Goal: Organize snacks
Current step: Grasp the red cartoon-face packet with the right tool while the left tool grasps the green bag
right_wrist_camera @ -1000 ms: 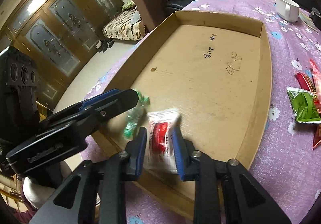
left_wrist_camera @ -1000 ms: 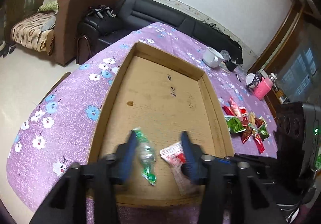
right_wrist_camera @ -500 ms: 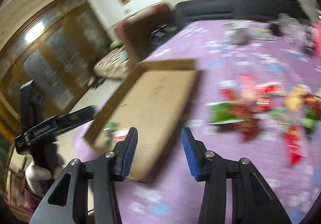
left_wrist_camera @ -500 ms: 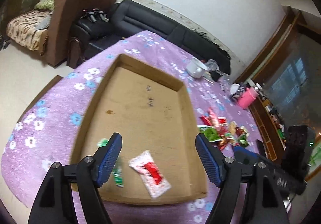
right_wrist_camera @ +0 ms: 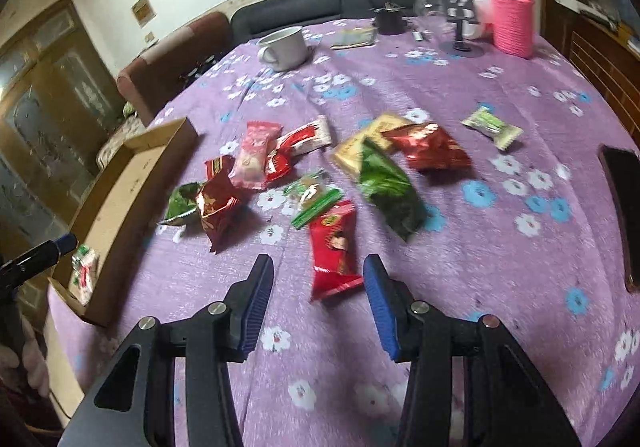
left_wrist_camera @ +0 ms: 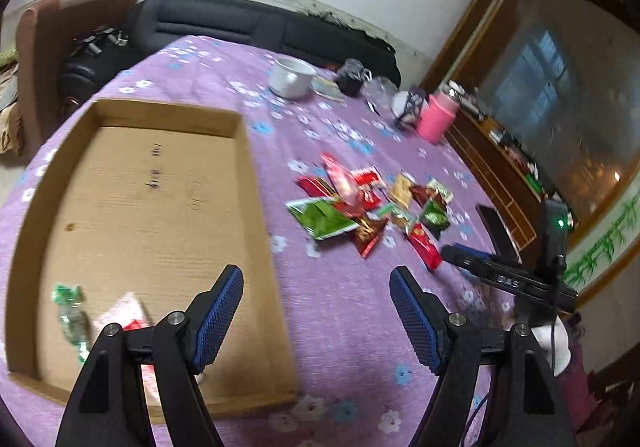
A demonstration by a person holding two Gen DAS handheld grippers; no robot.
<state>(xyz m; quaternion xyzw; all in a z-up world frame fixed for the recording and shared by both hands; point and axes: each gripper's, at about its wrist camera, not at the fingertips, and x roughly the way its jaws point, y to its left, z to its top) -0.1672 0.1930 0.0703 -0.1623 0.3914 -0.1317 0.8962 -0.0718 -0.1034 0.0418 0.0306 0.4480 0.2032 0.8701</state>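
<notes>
The shallow cardboard tray (left_wrist_camera: 248, 183) on the worktop (right_wrist_camera: 460, 95) holds two packets in its near corner: a green-and-clear candy wrapper (left_wrist_camera: 70, 311) and a white-red sachet (left_wrist_camera: 128, 317). Other snack packets (right_wrist_camera: 332, 247) lie loose on the purple cloth. Left gripper (left_wrist_camera: 316, 319) and right gripper (right_wrist_camera: 318, 299) both have jaws released, grasping nothing

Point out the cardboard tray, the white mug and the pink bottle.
cardboard tray (left_wrist_camera: 256, 183): left wrist view, on its right wall.
white mug (right_wrist_camera: 286, 45): right wrist view, on its side wall.
pink bottle (right_wrist_camera: 513, 21): right wrist view, on its knitted sleeve.
</notes>
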